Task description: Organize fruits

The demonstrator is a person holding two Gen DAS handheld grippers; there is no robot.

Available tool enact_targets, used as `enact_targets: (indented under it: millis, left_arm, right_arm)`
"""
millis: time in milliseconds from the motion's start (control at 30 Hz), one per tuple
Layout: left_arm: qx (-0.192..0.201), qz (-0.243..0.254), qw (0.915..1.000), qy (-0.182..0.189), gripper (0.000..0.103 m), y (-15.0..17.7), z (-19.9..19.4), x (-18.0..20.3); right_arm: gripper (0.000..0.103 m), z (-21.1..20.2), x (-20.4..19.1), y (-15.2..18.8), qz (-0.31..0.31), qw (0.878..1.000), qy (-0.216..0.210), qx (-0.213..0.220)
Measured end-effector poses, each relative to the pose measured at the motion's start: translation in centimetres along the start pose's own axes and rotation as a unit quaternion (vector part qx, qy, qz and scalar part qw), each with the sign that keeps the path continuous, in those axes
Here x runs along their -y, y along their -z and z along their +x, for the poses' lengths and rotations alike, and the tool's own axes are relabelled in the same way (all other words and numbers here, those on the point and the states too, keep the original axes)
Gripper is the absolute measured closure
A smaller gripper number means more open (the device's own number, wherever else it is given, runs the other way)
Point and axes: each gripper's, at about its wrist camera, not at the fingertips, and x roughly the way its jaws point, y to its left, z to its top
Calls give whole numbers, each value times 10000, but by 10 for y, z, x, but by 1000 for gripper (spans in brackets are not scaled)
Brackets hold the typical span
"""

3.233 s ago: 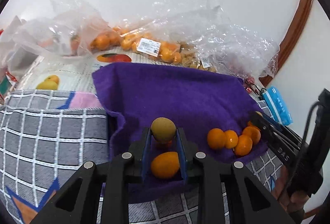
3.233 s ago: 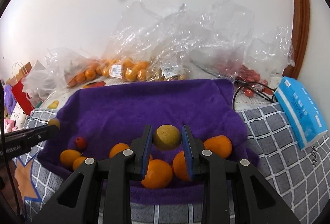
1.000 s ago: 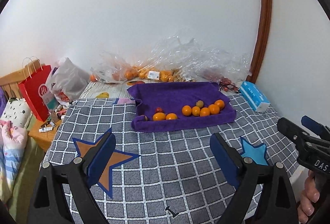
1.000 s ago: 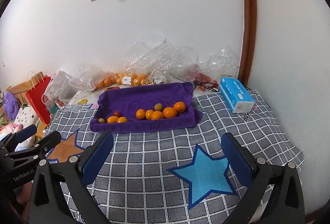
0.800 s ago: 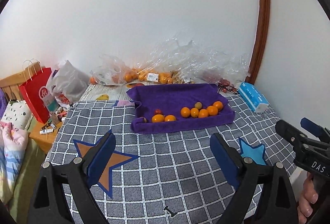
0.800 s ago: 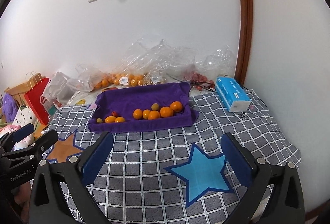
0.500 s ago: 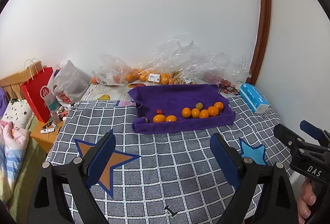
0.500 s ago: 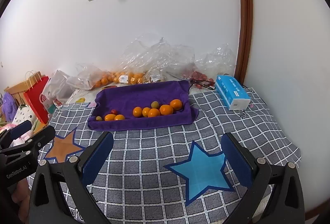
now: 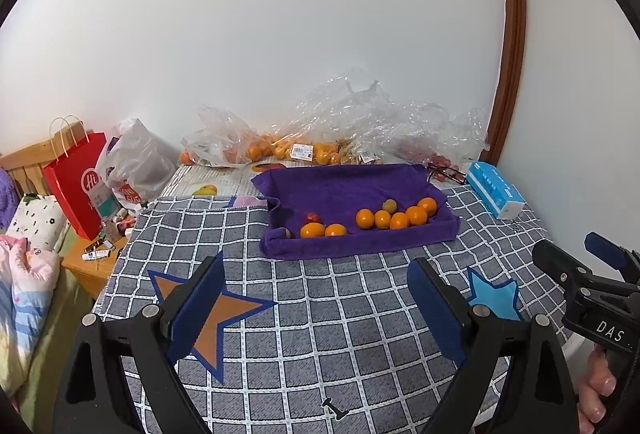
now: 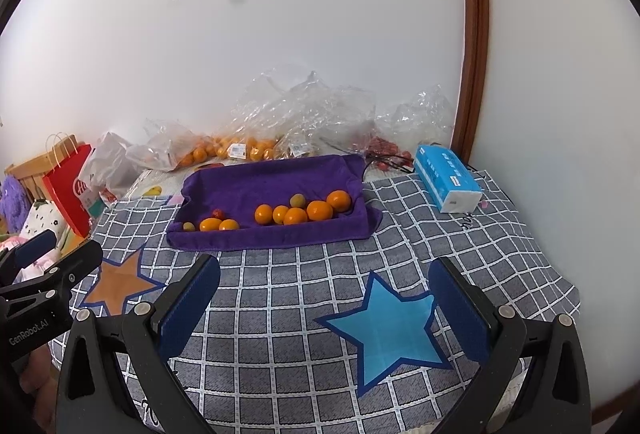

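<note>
A purple towel [image 9: 344, 190] [image 10: 260, 182] lies on the far part of the checked cloth and carries the fruit. On its right, several oranges [image 9: 394, 219] [image 10: 304, 212] lie in a row with one greenish-brown fruit [image 9: 389, 204] [image 10: 297, 200] behind them. To the left lie two more oranges [image 9: 322, 230] [image 10: 218, 224], a small red fruit [image 9: 312, 217] [image 10: 217, 213] and a small brown one [image 9: 286, 233] [image 10: 188, 226]. My left gripper [image 9: 316, 298] hangs open well short of the towel, holding nothing. My right gripper [image 10: 326, 294] is likewise open, far back over the cloth.
Clear plastic bags [image 9: 360, 130] [image 10: 304, 114] with more oranges sit against the wall behind the towel. A blue tissue pack [image 9: 494, 194] [image 10: 448, 178] lies at the right. A red paper bag [image 9: 76, 174] and bedding stand off the left edge. A hand [image 9: 596, 390] holds the other gripper's handle.
Three seconds ago each gripper was shut on a greenish-brown fruit over the towel. Both are now open, pulled far back. Over the last second nothing has moved.
</note>
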Motion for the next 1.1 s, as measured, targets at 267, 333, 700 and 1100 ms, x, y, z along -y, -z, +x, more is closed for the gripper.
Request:
enact_targets:
  millis: [267, 333, 700, 1100]
  left_arm:
    - [-21, -68, 10000, 4, 10, -1, 0, -3]
    - [-20, -66, 10000, 5, 10, 0, 0, -3]
    - [-34, -118, 9999, 29, 10, -2, 1, -5]
    - [-21, -132, 9999, 4, 10, -4, 0, -6]
  right_arm:
    - [0, 0, -1, 1, 9, 10000, 23, -28]
    - [0, -1, -1, 1, 15, 10000, 15, -25]
    - [0, -2, -1, 1, 11, 10000, 24, -13]
    - [0, -3, -1, 2, 14, 10000, 48, -20]
